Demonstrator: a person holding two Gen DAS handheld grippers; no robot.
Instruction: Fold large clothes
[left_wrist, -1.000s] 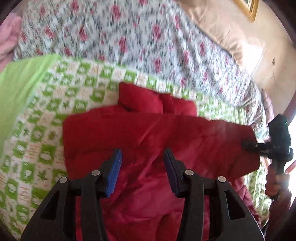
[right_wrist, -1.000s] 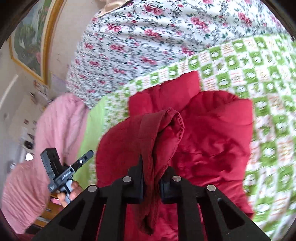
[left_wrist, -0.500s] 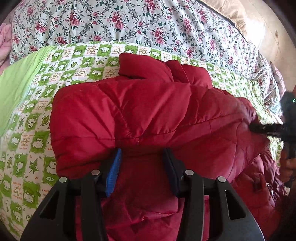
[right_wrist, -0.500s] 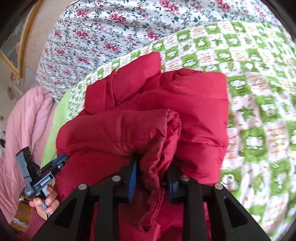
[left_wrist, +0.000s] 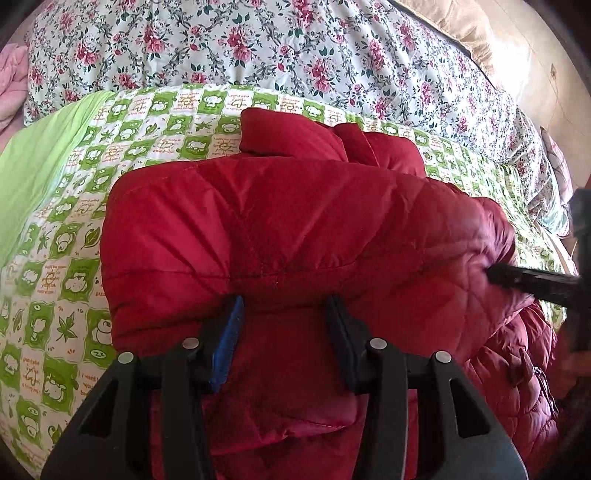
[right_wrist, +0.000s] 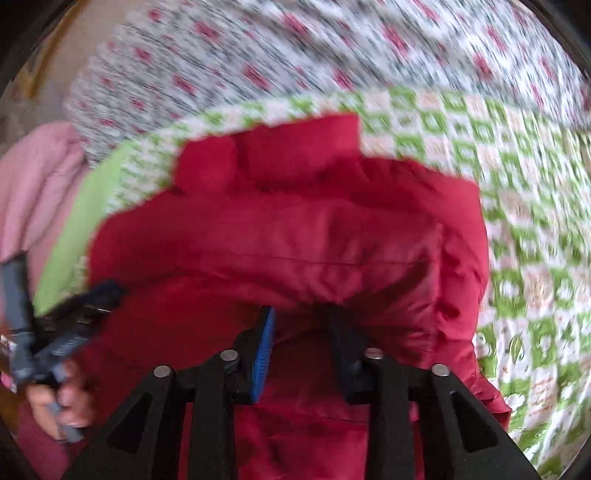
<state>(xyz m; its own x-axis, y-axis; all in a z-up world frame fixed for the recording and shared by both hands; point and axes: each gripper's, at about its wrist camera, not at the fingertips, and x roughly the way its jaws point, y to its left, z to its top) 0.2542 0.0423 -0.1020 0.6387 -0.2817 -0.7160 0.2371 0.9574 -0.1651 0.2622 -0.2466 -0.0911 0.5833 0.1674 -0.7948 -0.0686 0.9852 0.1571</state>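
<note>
With the red jacket (left_wrist: 295, 229) doubled over on the green checked quilt (left_wrist: 66, 229), my left gripper (left_wrist: 282, 314) straddles its fold half open while my right gripper (right_wrist: 301, 325), jaws just narrowing, seems free; smoothing likely follows.

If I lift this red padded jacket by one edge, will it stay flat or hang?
Probably floppy: the red padded jacket bends over itself in a soft roll. Likely light for its bulk, as the quilted panels look puffy. The smooth shell may slip.
</note>
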